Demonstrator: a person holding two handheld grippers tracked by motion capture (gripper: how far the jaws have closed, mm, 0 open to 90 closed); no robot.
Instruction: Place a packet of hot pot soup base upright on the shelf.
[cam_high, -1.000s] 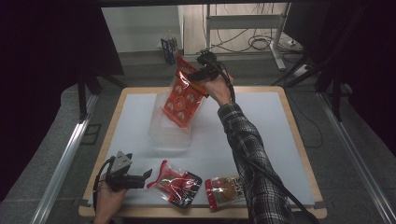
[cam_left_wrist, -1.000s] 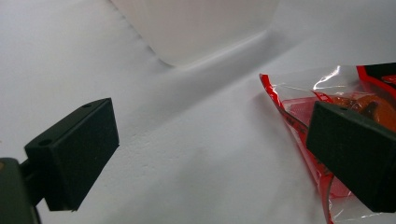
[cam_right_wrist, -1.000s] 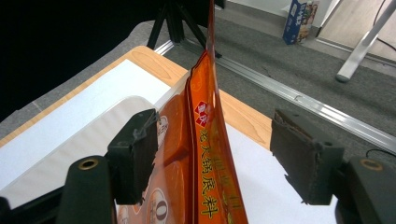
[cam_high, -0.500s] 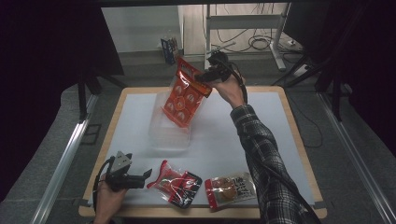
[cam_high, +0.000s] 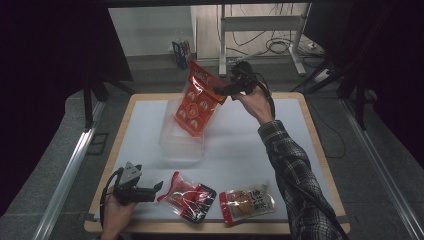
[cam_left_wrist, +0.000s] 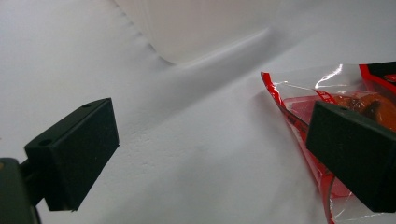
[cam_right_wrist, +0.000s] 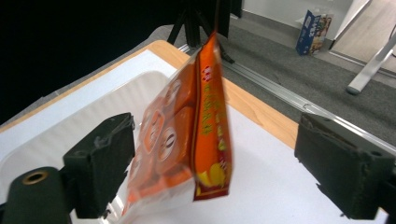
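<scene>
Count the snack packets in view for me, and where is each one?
3. An orange packet stands tilted in the clear plastic bin; a red packet and a bread packet lie near the table's front edge. None looks hidden.

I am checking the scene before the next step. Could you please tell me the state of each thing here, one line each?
orange snack bag: tilted, lower end in the clear tub, not gripped.
clear tub: upright on the table.
red packet: flat, sealed.
bread packet: flat, sealed.
right claw: jaws open, just been opening, bag between them.
left claw: open, low over the table beside the red packet.
</scene>
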